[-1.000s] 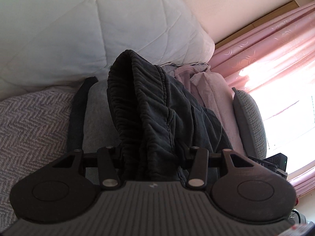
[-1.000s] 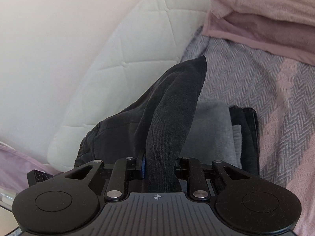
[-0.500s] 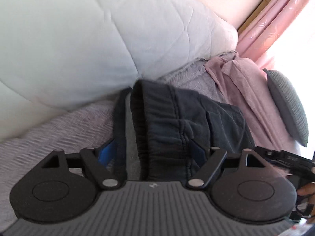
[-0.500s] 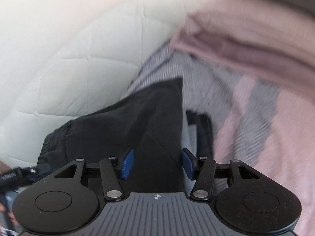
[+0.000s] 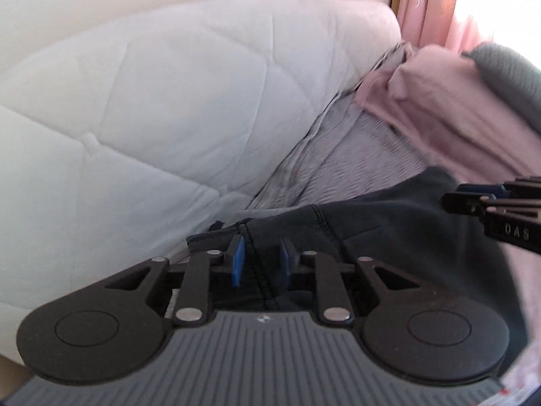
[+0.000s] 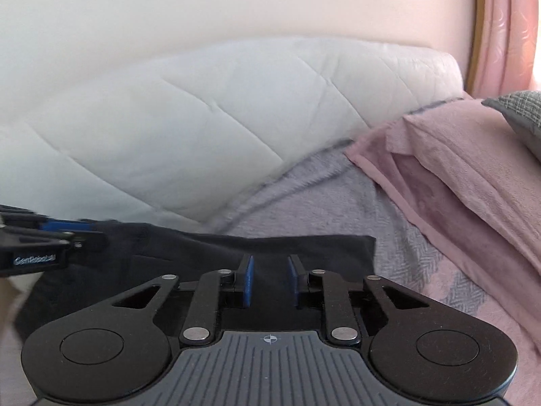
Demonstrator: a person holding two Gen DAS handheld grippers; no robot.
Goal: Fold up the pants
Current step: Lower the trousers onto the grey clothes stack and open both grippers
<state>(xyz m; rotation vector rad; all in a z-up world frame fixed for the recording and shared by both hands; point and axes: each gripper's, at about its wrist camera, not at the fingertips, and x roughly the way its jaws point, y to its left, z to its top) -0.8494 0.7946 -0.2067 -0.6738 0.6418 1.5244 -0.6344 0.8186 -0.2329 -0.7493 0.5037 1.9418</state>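
The dark grey pants (image 5: 389,230) lie flat on the grey herringbone bedspread (image 5: 355,155), close to the headboard. My left gripper (image 5: 260,257) hovers low over their left end, blue pads a little apart, a seam running under the gap. My right gripper (image 6: 270,277) sits over the right end of the pants (image 6: 203,250), pads also slightly apart with flat cloth beneath. Each gripper shows in the other's view: the right gripper (image 5: 453,196) at the right edge, the left gripper (image 6: 91,233) at the left edge.
A white quilted headboard (image 6: 169,118) rises just behind the pants. Pink pillows (image 6: 456,176) and a grey cushion (image 6: 520,115) are piled to the right. A pink curtain (image 5: 429,0) hangs in the far right corner. Bedspread (image 6: 321,196) lies between pants and pillows.
A second ago both grippers held the pants up, shut on the cloth. They lowered them, opened and let go; the pants now lie flat and both gaps have narrowed.
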